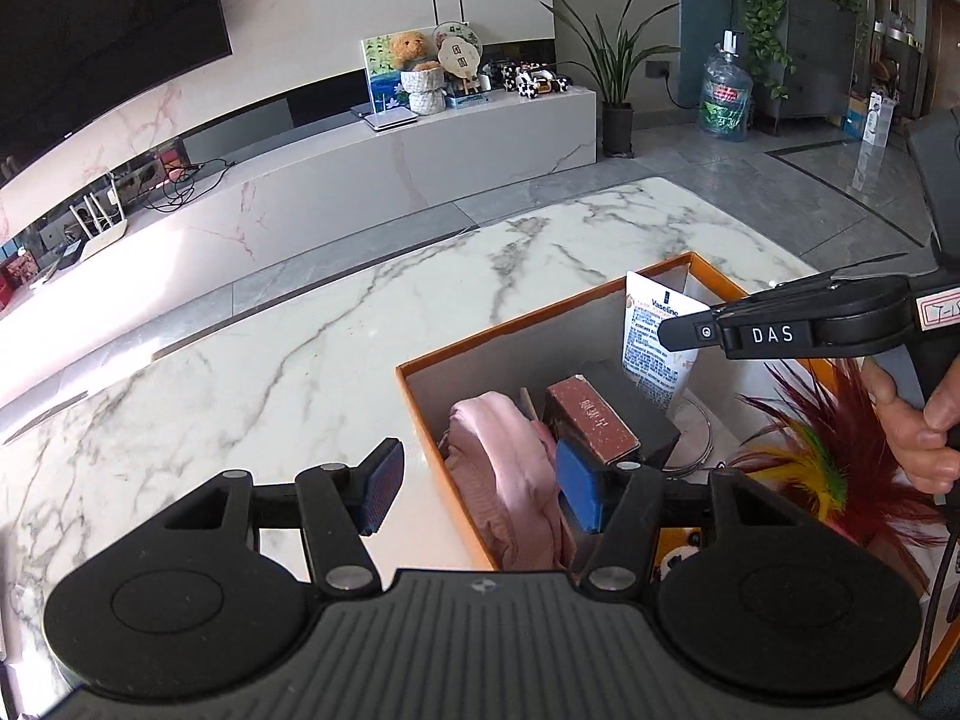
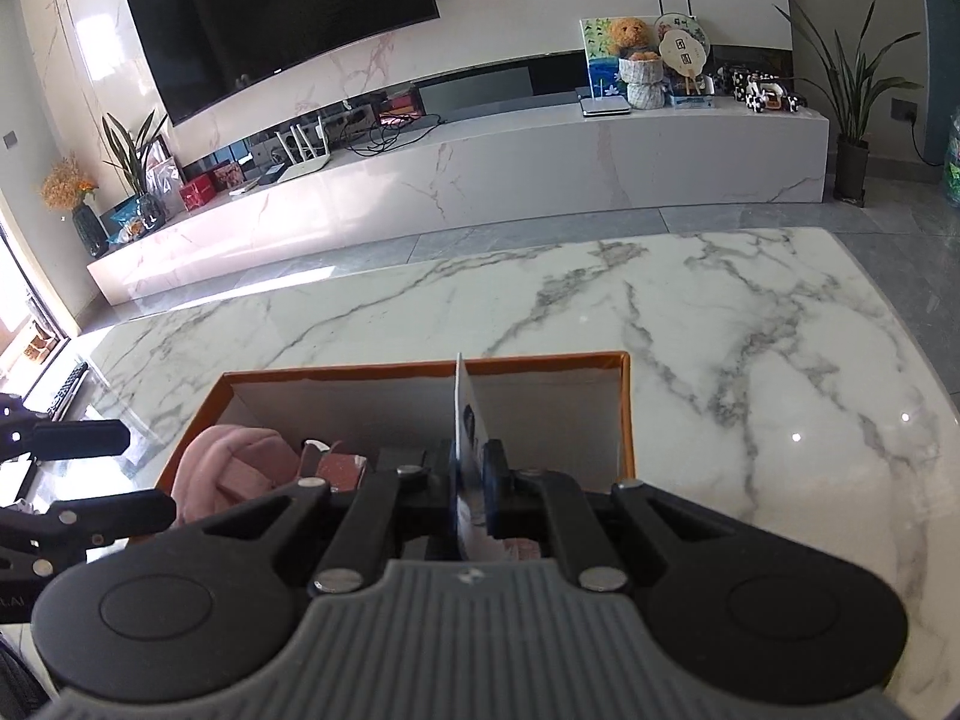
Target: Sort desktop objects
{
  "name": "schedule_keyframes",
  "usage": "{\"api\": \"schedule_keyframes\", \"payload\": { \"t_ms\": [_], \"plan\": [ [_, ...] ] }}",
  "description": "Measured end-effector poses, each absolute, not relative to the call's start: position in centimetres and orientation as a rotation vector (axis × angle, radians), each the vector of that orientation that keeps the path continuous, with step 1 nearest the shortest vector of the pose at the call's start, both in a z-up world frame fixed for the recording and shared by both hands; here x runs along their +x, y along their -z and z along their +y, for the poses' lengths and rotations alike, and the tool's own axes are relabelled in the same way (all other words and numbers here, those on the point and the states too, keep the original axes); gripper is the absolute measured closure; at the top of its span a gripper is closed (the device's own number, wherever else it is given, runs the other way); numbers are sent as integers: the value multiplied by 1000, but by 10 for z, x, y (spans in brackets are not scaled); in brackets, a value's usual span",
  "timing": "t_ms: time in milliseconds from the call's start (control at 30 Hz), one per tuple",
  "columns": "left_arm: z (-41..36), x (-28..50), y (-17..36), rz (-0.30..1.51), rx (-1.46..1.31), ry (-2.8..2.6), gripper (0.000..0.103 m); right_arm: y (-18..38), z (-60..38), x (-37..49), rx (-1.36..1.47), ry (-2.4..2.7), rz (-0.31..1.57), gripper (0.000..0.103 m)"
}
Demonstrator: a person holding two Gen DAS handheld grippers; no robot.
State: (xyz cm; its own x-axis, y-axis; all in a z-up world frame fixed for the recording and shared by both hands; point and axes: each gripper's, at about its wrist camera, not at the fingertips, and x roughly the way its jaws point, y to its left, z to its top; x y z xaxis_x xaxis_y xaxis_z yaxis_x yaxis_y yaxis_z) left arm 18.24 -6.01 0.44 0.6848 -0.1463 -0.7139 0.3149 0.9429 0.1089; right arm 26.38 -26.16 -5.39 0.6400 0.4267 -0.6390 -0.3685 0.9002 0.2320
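An orange box stands on the marble table. Inside lie a pink cloth, a reddish-brown small box on a black box, a metal ring and coloured feathers. My left gripper is open over the box's near left wall, with nothing pinched. My right gripper is shut on a white Vaseline tube, held upright on edge over the orange box. From the left wrist view the tube hangs above the box's far side.
A person's hand grips the right tool's handle at the right edge. The left gripper shows at the left of the right wrist view. Bare marble stretches left of and beyond the box. Past the table are grey floor and a low TV cabinet.
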Motion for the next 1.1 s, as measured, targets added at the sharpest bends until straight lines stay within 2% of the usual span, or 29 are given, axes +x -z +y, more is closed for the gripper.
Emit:
{"api": "schedule_keyframes", "payload": {
  "t_ms": [100,267,300,467,533,733,867,933,1033,1100],
  "plan": [
    [-56,176,-6,779,216,262,37,54,-261,259,64,-454,758,94],
    [-53,165,-13,762,200,256,37,49,-258,252,43,-454,754,86],
    [-52,160,-15,753,193,257,37,47,-258,251,45,-453,751,82],
    [-54,137,-34,649,167,266,35,28,-263,229,28,-432,710,77],
    [-54,127,-42,609,144,254,33,16,-267,215,27,-430,681,67],
    [-51,96,-62,499,32,193,25,-25,-283,160,57,-425,573,55],
    [-53,72,-66,431,-19,166,15,-45,-294,115,84,-414,480,46],
    [-58,62,-66,412,-21,151,14,-49,-296,94,95,-411,439,36],
    [-68,49,-61,404,3,123,11,-47,-295,65,81,-387,385,28],
    [-75,40,-54,414,25,115,11,-40,-293,51,59,-362,366,27]
  ]
}}
